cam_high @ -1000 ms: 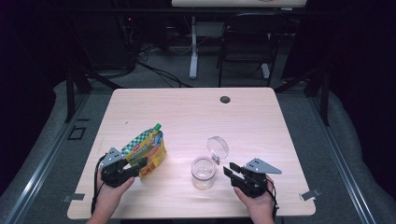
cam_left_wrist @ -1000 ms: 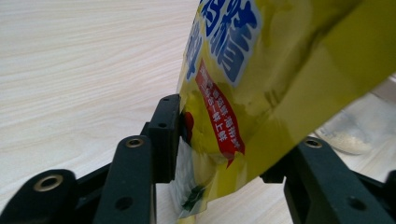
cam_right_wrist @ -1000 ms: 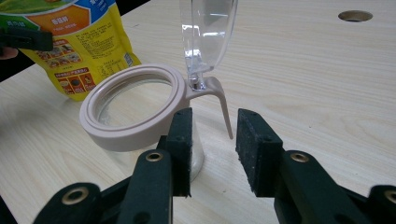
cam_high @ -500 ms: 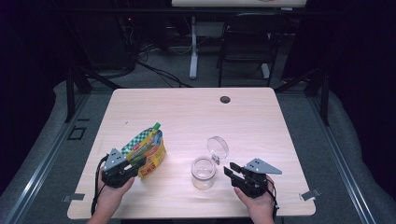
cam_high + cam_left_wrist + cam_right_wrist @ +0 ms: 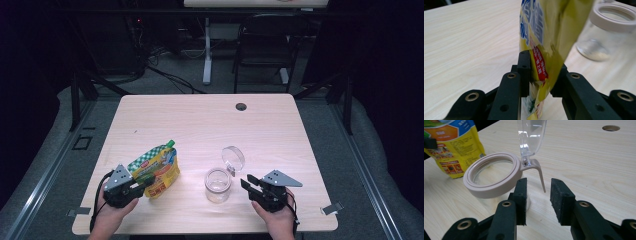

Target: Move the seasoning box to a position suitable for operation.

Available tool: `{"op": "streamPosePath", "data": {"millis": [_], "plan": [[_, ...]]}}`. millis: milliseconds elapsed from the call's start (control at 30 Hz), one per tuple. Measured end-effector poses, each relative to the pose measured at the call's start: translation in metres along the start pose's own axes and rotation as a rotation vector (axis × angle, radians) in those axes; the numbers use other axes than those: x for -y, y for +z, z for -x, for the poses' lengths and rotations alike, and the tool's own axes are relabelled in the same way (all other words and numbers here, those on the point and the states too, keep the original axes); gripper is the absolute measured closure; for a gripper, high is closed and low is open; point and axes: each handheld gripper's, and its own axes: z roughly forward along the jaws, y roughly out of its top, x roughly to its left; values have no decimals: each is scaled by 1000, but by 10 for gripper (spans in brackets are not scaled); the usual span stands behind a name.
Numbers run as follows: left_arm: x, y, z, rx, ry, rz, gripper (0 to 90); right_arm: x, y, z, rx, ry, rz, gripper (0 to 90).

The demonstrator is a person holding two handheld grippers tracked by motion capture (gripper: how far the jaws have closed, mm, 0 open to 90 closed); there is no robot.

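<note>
My left gripper (image 5: 141, 184) has just closed its jaws on the yellow refill pouch (image 5: 157, 167), left of the open glass jar (image 5: 218, 185). My right gripper (image 5: 248, 184) gapes empty just right of the jar.

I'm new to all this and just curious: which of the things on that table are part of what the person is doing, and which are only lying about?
In use:
- yellow pouch, pinched in the left gripper, whose jaws have just been closing
- open glass jar
- its flipped-up clear lid
- right gripper, open beside the jar

Lying about:
- cable hole in the table
</note>
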Motion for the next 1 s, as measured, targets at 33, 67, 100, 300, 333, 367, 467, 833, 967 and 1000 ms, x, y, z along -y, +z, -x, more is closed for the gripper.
{"op": "streamPosePath", "data": {"millis": [33,67,100,300,333,367,467,833,967,1000], "plan": [[2,-1,-1,12,1,5,751,0,0,0,0,-1,-2,668],[4,-3,-2,26,8,5,750,0,0,0,0,-1,-3,668],[5,-3,-3,39,9,11,749,0,1,0,-1,-1,-3,667],[7,-4,-8,85,-46,22,718,0,4,-2,-4,-9,-9,665],[9,-3,-10,104,-88,22,681,0,5,-3,-5,-17,-16,663],[10,-1,-12,109,-99,22,656,0,5,-4,-4,-19,-18,662],[13,3,-15,120,-137,2,602,0,6,-4,-7,-23,-21,660],[19,12,-23,161,-216,16,492,1,6,-5,-6,-18,-17,655],[20,13,-23,157,-214,23,478,1,6,-5,-5,-25,-23,654],[20,13,-22,152,-211,19,478,1,6,-5,-4,-24,-22,654]]}}
